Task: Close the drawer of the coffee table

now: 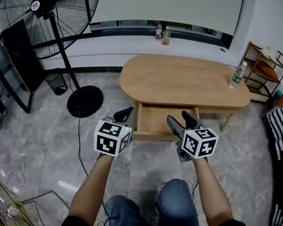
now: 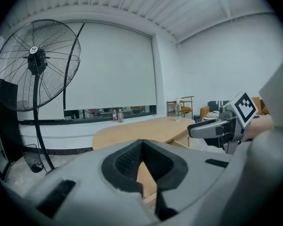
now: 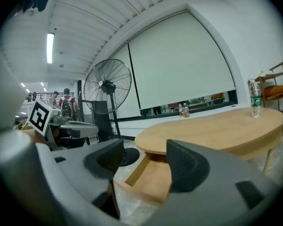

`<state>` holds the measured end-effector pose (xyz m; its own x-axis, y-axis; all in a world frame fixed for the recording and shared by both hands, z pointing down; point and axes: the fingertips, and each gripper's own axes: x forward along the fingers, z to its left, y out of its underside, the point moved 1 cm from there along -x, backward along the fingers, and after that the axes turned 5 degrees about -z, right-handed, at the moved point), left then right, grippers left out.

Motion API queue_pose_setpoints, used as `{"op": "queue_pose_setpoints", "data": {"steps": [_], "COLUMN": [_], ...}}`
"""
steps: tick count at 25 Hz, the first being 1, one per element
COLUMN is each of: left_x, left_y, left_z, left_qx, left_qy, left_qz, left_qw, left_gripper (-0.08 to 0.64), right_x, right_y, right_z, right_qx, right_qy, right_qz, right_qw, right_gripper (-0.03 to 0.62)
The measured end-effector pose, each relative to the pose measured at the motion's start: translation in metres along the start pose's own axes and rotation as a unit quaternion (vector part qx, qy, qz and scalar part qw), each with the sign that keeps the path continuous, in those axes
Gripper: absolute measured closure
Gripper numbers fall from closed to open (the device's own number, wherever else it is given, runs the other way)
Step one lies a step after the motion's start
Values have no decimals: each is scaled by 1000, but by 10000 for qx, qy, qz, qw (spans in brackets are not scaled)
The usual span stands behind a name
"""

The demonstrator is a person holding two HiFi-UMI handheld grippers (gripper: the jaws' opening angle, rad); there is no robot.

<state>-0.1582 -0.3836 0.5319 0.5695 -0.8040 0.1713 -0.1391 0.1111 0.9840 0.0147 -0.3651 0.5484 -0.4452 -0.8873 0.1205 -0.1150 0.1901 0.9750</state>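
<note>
"What was closest to you?"

"My knees point(image 1: 173, 199) in blue jeans, and my two bare arms reaching out over the grey floor point(image 1: 42, 145)."

"How was your left claw point(image 1: 124, 113)?"

"It was closed. Its two black tips were pressed together, with nothing between them. It was just left of the drawer's front left corner. I couldn't tell if it touched the wood."

"And your right claw point(image 1: 180, 119)?"

"It was open and it gripped nothing. Through the gap I saw the inside of the drawer. It was at the right part of the drawer's front edge."

"Where was the drawer point(image 1: 161, 118)?"

"It stuck out toward me from under the near edge of the tabletop point(image 1: 179, 76). It was open, and I saw only bare wood inside."

"What was on the coffee table point(image 1: 132, 96)?"

"One water bottle point(image 1: 237, 75) with a green label. It stood up straight near the right end of the tabletop."

"What was farther away?"

"A big black fan point(image 1: 47, 13) stood on the floor, past the left end of the table. A little wooden shelf point(image 1: 263, 72) was off to the right. Two small bottles point(image 1: 162, 33) stood side by side on the window ledge point(image 1: 122, 32), behind the far edge of the table."
</note>
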Motion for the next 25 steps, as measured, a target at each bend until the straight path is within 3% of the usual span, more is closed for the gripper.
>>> {"op": "queue_pose_setpoints", "data": {"steps": [6, 14, 25], "left_x": [9, 19, 35], "left_y": [50, 85, 117], "left_z": [-14, -34, -57], "left_qx": [2, 58, 35], "left_qy": [116, 236, 337], "left_qz": [30, -31, 6], "left_qw": [9999, 9997, 9994], "left_gripper": [552, 552, 552], "right_x": [-3, -9, -18], "right_y": [52, 102, 177], "right_z": [-4, -14, -44], "right_qx": [268, 876, 2115], "right_qy": [29, 35, 189], "right_qz": [-79, -326, -559], "right_qw": [9996, 9956, 9756], "right_gripper": [295, 281, 249]}}
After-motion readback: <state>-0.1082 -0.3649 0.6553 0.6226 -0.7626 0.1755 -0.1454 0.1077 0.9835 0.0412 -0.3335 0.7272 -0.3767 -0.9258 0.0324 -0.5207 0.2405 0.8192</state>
